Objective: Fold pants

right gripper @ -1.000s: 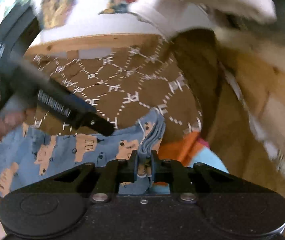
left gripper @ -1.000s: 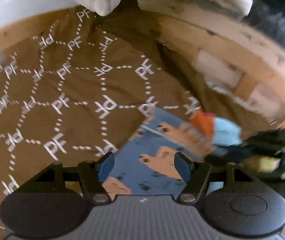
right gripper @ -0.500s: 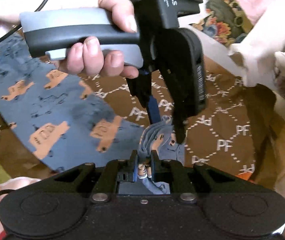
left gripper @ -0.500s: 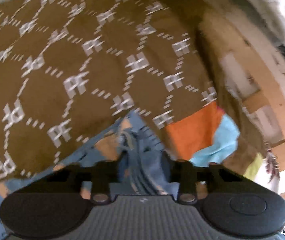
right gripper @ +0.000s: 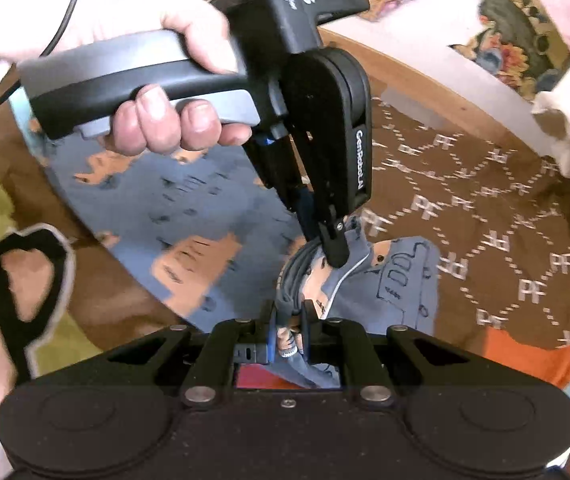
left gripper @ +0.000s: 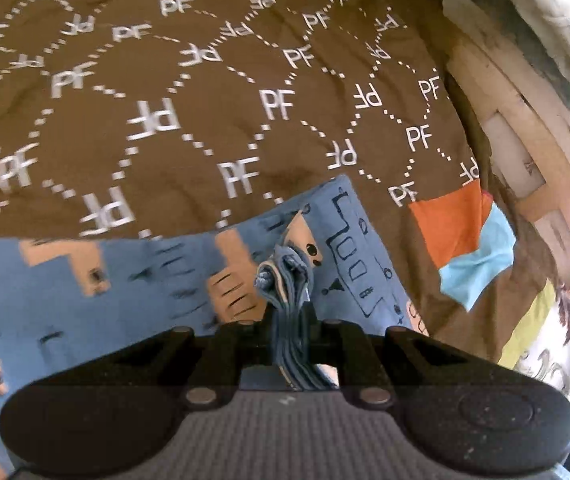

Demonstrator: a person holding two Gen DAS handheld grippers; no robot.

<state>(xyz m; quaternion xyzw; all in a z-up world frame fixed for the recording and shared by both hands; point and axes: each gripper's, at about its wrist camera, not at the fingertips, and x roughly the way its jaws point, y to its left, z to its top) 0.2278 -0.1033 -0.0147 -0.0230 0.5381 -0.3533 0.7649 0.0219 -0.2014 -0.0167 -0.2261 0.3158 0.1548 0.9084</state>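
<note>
Left hand-held gripper (left gripper: 291, 320), jaws closing, and right hand-held gripper (right gripper: 288, 320) pinch bunched pants (left gripper: 145, 276).

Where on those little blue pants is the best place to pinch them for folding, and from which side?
At the bunched edge of the blue pants, coming down from above. There the layers gather into a thick ridge that two fingers can pinch. The left gripper is closing on one such bunch; the right gripper clamps another beside it.

Brown PF-patterned blanket (left gripper: 205, 92), orange-and-blue cloth (left gripper: 465, 248), wooden frame (left gripper: 525, 128)
</note>
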